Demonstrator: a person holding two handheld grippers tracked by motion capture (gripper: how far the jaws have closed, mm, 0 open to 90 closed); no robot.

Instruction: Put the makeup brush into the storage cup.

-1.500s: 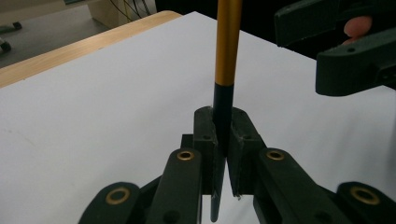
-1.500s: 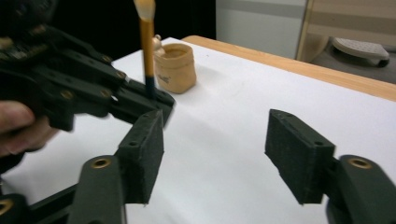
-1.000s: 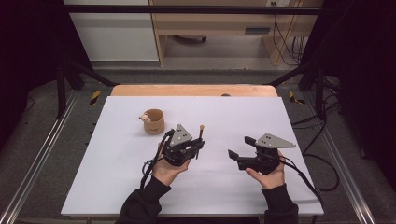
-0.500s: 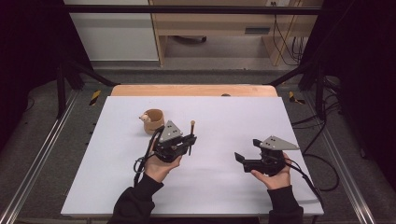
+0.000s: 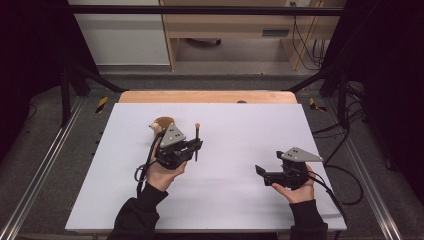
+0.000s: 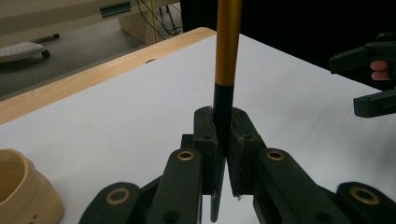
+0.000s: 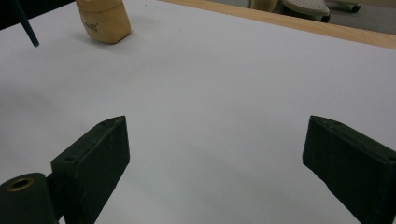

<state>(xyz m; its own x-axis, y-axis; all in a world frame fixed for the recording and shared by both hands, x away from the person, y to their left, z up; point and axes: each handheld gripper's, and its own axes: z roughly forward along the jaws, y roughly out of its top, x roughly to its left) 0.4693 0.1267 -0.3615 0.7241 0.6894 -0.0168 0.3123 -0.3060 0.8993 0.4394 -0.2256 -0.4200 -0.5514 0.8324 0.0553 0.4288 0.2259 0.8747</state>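
The left gripper (image 5: 192,149) is pinching a pen (image 5: 197,142) between its jaws. In the left gripper view the pen (image 6: 227,70) stands upright in the grip: the black lower part sits clamped between the two pads, the gold upper part rises above them, and a short black end pokes out below. In the high view the pen's gold end points toward the far edge of the worktop (image 5: 240,205), and the left gripper hangs over the left-centre of the white sheet, held by the left hand (image 5: 162,174).

A small tan cup (image 5: 161,126) stands just beyond the left gripper, toward the far-left part of the worktop, partly hidden by the gripper's grey plate. In the left gripper view the cup (image 6: 21,193) sits low at the left, close beside the jaws but apart from them; in the right gripper view it (image 7: 102,21) stands at the far left, with the pen's dark tip (image 7: 29,30) hanging near it, above the sheet.

The right gripper (image 5: 265,175) is held by the right hand (image 5: 296,189) near the right edge of the worktop, well apart from the left one. Its jaws have just been opening and now stand spread wide, with nothing between them but bare sheet.
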